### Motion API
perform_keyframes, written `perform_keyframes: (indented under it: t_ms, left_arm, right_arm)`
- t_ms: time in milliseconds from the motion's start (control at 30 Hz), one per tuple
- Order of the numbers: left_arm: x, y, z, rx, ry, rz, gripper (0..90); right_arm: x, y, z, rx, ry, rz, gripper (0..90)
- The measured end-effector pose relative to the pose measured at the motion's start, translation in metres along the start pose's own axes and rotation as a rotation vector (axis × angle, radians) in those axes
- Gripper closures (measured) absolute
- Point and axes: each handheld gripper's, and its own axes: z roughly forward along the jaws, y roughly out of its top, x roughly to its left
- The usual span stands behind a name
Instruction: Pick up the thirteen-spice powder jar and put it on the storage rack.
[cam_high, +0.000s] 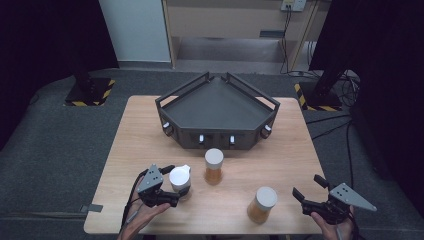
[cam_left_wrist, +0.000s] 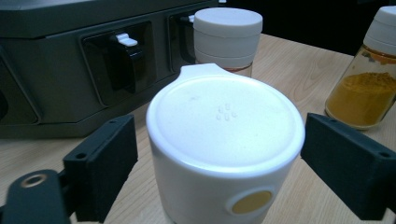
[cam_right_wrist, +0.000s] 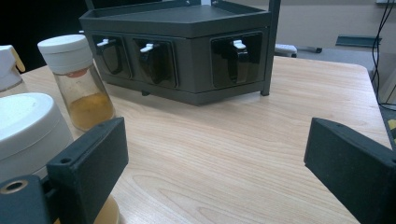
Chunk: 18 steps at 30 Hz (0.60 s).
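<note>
This looks like a lab or recording studio, not a home. A lone wooden surface (cam_high: 150, 140) stands on grey carpet (cam_high: 55, 145), ringed by black curtains (cam_high: 45, 35). Stand bases marked with yellow-black hazard tape (cam_high: 90, 92) sit at both far corners, and cables (cam_high: 332, 127) trail across the floor to a wall socket (cam_high: 293, 5).

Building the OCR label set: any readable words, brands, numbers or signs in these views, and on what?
No readable text in any view.
White jar lid: a cluster of small raised dots, no letters.
Same jar's side: a plain yellow round sticker, no print.
Floor stand bases: yellow-and-black hazard stripes, no words.
Wall socket plate: too small to read.
</note>
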Motion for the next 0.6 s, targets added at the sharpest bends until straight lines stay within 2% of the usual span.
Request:
perform_keyframes:
  t_ms: [200,367,600]
  left_arm:
    - [0.003,-0.006,0.004,-0.009,-0.011,-0.02,16.2]
    - [0.001,-0.011,0.005,-0.035,-0.001,-0.003,28.6]
    - [-0.001,-0.015,0.005,-0.054,0.013,0.004,29.2]
  right_arm:
    - [0.001,0.0,0.0,0.002,0.0,-0.004,6.1]
    - [0.0,0.0,0.0,0.002,-0.001,0.002,6.1]
    - [0.0,0.0,0.0,0.001,-0.001,0.002,6.1]
